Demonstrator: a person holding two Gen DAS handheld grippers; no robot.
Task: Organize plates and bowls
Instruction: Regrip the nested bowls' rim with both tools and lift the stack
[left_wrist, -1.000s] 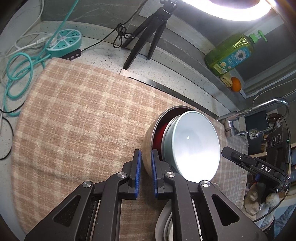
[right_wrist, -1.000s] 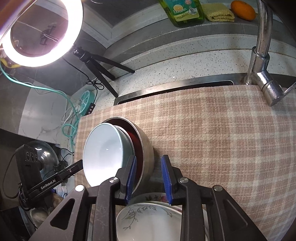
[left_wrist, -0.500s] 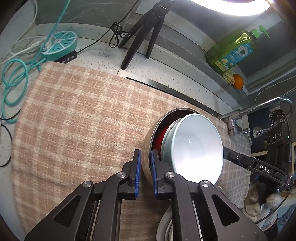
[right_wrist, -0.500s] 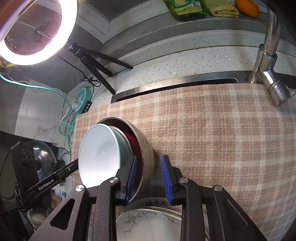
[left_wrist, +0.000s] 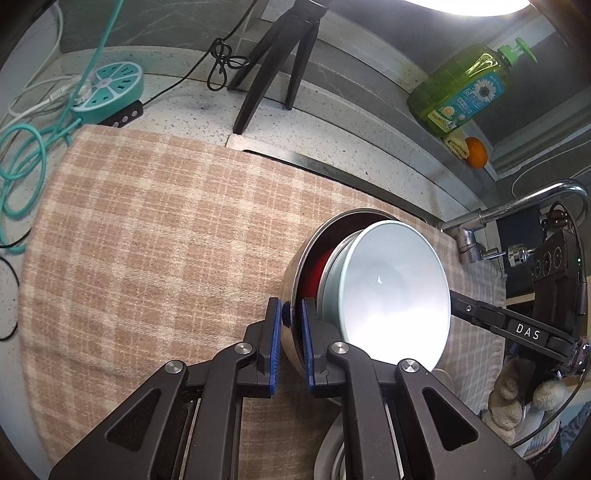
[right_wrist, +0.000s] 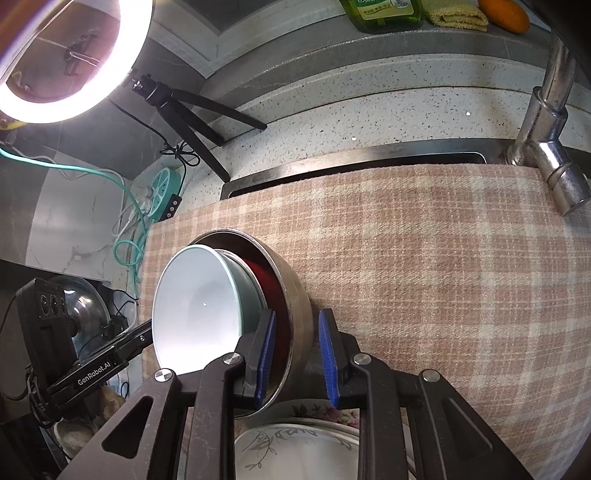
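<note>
A steel bowl (left_wrist: 291, 273) (right_wrist: 295, 295) with a red inside holds a pale blue-green bowl (left_wrist: 391, 291) (right_wrist: 195, 306) nested in it. The stack is tilted and held above the checked cloth (left_wrist: 147, 229). My left gripper (left_wrist: 291, 325) is shut on the steel bowl's rim, one pad outside and one inside. My right gripper (right_wrist: 295, 354) straddles the opposite rim; its pads stand a little apart from the wall. Stacked flowered plates (right_wrist: 295, 446) lie just below, and their edge shows in the left wrist view (left_wrist: 328, 450).
A tripod (left_wrist: 273, 70) with a ring light (right_wrist: 55, 59) stands at the back. A green soap bottle (left_wrist: 461, 92), an orange (left_wrist: 476, 151) and a tap (right_wrist: 546, 122) are at the sink side. A teal power strip (left_wrist: 110, 88) and cables lie left.
Both grippers and the nested bowls have shifted slightly over the cloth, toward the plates. The grips look unchanged.
</note>
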